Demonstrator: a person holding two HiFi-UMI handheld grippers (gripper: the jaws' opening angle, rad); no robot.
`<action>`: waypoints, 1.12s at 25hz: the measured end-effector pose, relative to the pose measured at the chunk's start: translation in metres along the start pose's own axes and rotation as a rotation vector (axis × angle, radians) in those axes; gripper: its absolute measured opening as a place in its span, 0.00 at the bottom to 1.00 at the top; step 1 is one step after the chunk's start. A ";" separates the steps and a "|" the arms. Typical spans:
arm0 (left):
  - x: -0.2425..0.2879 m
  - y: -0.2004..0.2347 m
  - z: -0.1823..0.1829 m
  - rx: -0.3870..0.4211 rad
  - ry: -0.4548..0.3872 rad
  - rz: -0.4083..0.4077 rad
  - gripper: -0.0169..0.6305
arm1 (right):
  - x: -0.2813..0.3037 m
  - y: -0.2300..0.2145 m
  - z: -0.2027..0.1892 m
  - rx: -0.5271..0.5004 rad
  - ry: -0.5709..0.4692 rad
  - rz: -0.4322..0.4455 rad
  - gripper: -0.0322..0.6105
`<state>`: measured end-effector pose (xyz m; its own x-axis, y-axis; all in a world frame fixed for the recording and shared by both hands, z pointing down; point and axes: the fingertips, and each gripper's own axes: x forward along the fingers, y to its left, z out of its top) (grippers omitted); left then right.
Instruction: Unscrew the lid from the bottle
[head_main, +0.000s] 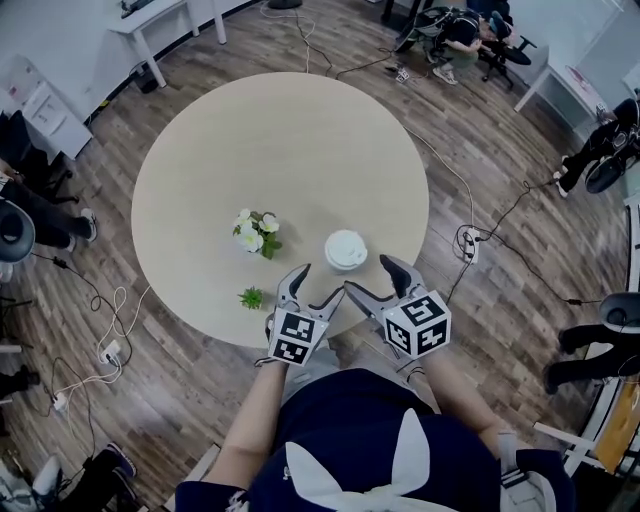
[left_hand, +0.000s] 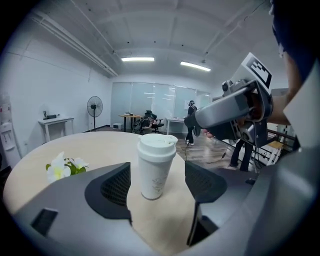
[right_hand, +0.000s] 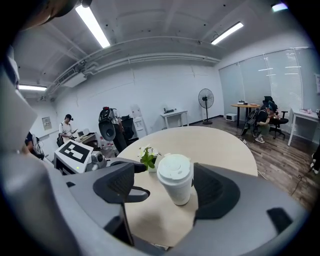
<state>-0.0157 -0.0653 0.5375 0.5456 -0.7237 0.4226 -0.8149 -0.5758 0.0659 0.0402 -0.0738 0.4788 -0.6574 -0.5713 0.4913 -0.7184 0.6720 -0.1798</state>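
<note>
Clerk: Table (head_main: 220, 180), round, pale wood top. Both tools reach in over its near edge.

Checker: Tools, condition?

Clerk: Left gripper (head_main: 318, 288), jaws spread wide, nothing pressed between the pads. Right gripper (head_main: 370, 275), close on its right and angled toward it, jaws likewise wide, gripping nothing.

Checker: Bottle, location?

Clerk: Bottle (left_hand: 156, 172), white, cup-shaped, upright on the table just ahead of both sets of tips. Each gripper view shows it in the gap between that tool's jaws. From the left gripper there is clear space on either side. From the right gripper it sits nearer the right-hand jaw, with no pad seen pressing it.

Checker: Smaller lots?

Clerk: White flowers (head_main: 255, 232), ahead and to the left of the left gripper. Lid (right_hand: 175, 170), white, seated on the bottle. Green sprig (head_main: 253, 297), just left of the left gripper's jaws, near the table edge.
</note>
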 end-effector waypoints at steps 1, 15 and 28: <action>0.004 0.002 -0.003 0.006 0.011 -0.008 0.53 | 0.004 -0.001 -0.001 -0.002 0.011 -0.009 0.61; 0.059 0.008 -0.032 0.081 0.139 -0.083 0.53 | 0.055 -0.028 -0.018 0.004 0.148 -0.061 0.67; 0.088 0.002 -0.045 0.151 0.181 -0.121 0.53 | 0.078 -0.028 -0.031 -0.010 0.228 -0.089 0.68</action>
<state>0.0218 -0.1130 0.6157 0.5826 -0.5738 0.5757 -0.6999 -0.7143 -0.0037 0.0158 -0.1223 0.5482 -0.5225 -0.5081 0.6847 -0.7683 0.6289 -0.1196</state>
